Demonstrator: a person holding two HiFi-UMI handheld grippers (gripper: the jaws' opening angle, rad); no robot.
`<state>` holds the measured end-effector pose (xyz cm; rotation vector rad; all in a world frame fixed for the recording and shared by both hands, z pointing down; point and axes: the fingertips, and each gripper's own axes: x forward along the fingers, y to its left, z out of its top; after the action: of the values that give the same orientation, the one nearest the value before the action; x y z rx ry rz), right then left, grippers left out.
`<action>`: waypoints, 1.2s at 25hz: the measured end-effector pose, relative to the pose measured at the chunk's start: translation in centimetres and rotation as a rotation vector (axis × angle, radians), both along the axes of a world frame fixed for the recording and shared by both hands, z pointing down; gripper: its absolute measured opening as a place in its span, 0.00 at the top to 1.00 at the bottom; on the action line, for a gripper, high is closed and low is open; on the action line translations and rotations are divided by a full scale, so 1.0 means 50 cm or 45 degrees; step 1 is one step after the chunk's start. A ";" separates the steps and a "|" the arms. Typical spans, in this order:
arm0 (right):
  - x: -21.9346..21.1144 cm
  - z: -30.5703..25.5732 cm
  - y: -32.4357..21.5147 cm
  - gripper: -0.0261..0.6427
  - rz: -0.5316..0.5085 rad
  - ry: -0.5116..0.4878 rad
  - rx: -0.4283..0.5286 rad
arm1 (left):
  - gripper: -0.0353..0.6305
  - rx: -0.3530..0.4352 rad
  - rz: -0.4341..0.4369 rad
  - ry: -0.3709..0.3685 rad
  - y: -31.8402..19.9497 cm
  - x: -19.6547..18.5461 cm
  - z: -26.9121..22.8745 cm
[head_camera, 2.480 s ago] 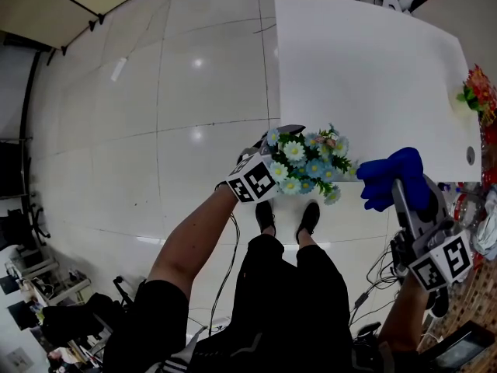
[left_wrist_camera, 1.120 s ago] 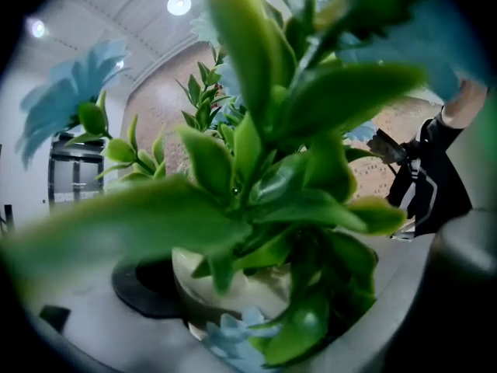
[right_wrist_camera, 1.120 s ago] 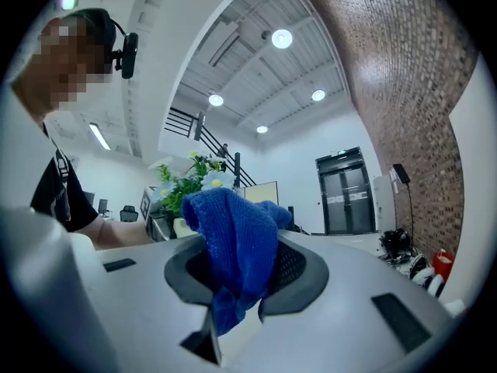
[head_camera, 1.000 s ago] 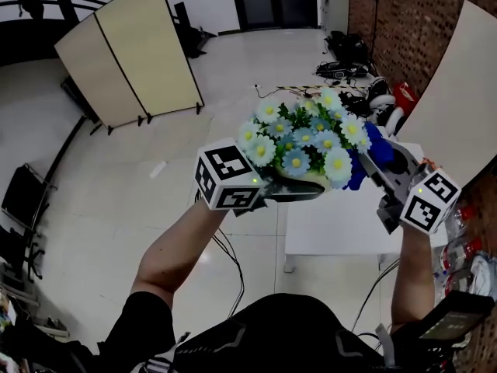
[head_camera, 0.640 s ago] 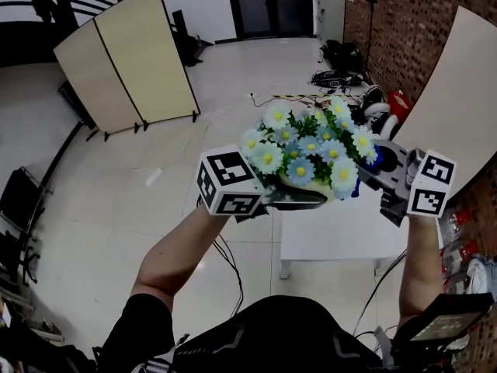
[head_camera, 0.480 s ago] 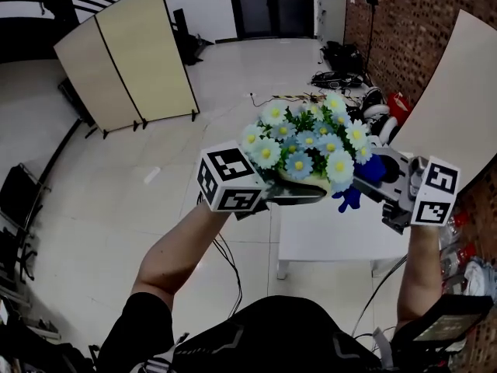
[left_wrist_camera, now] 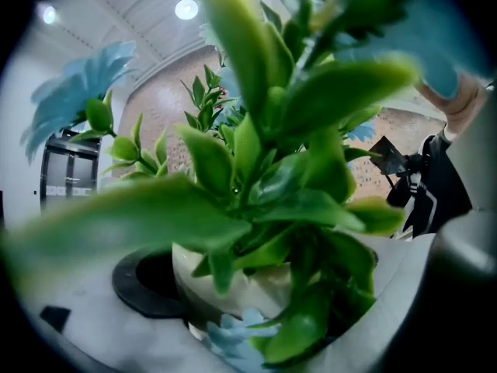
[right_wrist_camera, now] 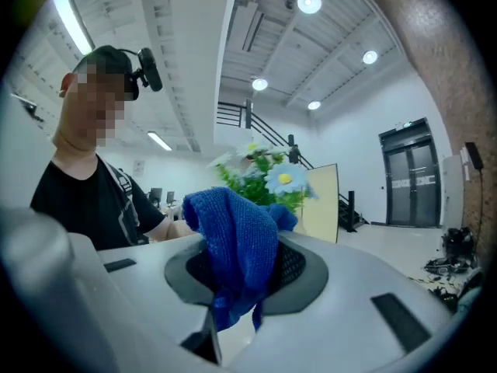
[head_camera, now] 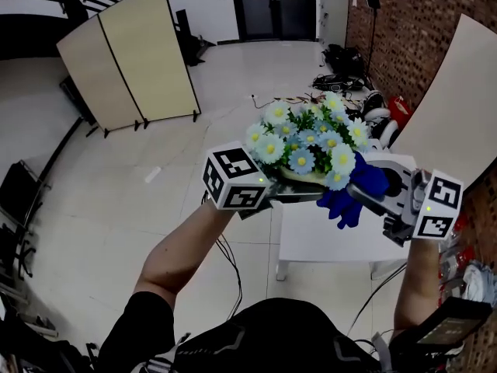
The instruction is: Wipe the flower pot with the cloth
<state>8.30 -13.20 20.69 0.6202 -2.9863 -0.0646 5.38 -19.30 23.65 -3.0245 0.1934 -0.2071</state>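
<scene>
**Item 1. Left claw** (head_camera: pixel 289 191): jaws closed on the flower pot (head_camera: pixel 300 178), which is held up in the air. In the left gripper view the claw (left_wrist_camera: pixel 256 294) clamps the cream pot (left_wrist_camera: pixel 213 278) low down. Green leaves (left_wrist_camera: pixel 264 177) fill most of that view above the jaws.

**Item 2. Flower pot:** small and cream, sitting between the left claw's jaws. It carries artificial daisies (head_camera: pixel 307 140) in white and pale blue, which spread above and beyond the claw.

**Item 3. Right claw** (head_camera: pixel 365 191): jaws shut on a blue cloth (head_camera: pixel 349 200). In the right gripper view the claw (right_wrist_camera: pixel 245 286) pinches the cloth (right_wrist_camera: pixel 233 243), which bunches up above the jaws and hangs a little below them. The daisies (right_wrist_camera: pixel 272 179) show just past the cloth.

**Item 4. Cloth:** blue, knitted texture, at the right claw's tip. It lies against the pot's side under the blooms (actual contact cannot be confirmed).

**Item 5. Table** (head_camera: pixel 342 235): white, well below both claws.

**Item 6. Folding screen** (head_camera: pixel 128 53): beige, far beyond the left claw.
</scene>
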 end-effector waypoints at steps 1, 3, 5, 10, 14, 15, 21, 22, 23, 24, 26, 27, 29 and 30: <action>0.025 -0.005 -0.017 0.82 0.042 -0.029 -0.004 | 0.12 0.000 0.005 0.001 0.003 -0.001 -0.001; 0.061 -0.010 -0.059 0.82 0.107 -0.058 -0.012 | 0.12 -0.004 0.017 0.014 0.009 -0.002 -0.008; 0.071 -0.009 -0.095 0.82 0.130 -0.064 -0.023 | 0.12 -0.009 0.034 0.022 0.018 -0.002 -0.015; 0.029 -0.017 -0.117 0.82 0.068 -0.013 -0.029 | 0.12 0.004 0.070 -0.004 0.041 -0.003 -0.026; 0.006 -0.027 -0.071 0.82 0.007 0.032 -0.010 | 0.12 -0.019 0.046 -0.001 0.033 -0.006 -0.025; 0.003 -0.027 -0.062 0.82 0.016 0.051 -0.007 | 0.12 -0.024 0.043 -0.002 0.030 -0.004 -0.023; -0.034 -0.014 0.010 0.82 0.038 0.120 0.033 | 0.12 -0.049 0.012 -0.004 0.030 -0.010 -0.002; -0.042 -0.012 0.019 0.82 0.024 0.117 0.031 | 0.12 -0.055 0.004 -0.001 0.027 -0.010 -0.002; -0.050 -0.009 0.026 0.82 0.003 0.112 0.021 | 0.12 -0.061 -0.001 0.002 0.023 -0.008 -0.002; -0.058 -0.004 0.032 0.82 -0.022 0.106 0.009 | 0.12 -0.068 -0.002 0.006 0.019 -0.004 -0.001; -0.068 0.000 0.039 0.82 -0.056 0.093 -0.010 | 0.12 -0.077 0.005 0.014 0.016 0.002 -0.002; -0.069 -0.002 0.040 0.82 -0.065 0.083 -0.015 | 0.12 -0.079 0.011 0.018 0.015 0.003 -0.004; -0.062 -0.007 0.043 0.82 -0.083 0.053 -0.027 | 0.12 -0.081 0.028 0.021 0.018 0.003 -0.007; -0.053 -0.010 0.044 0.82 -0.087 0.034 -0.031 | 0.12 -0.079 0.038 0.018 0.021 0.003 -0.008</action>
<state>5.68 -11.00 20.18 0.5102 -2.9779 -0.0409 5.51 -18.22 23.26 -3.0888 0.1461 -0.1924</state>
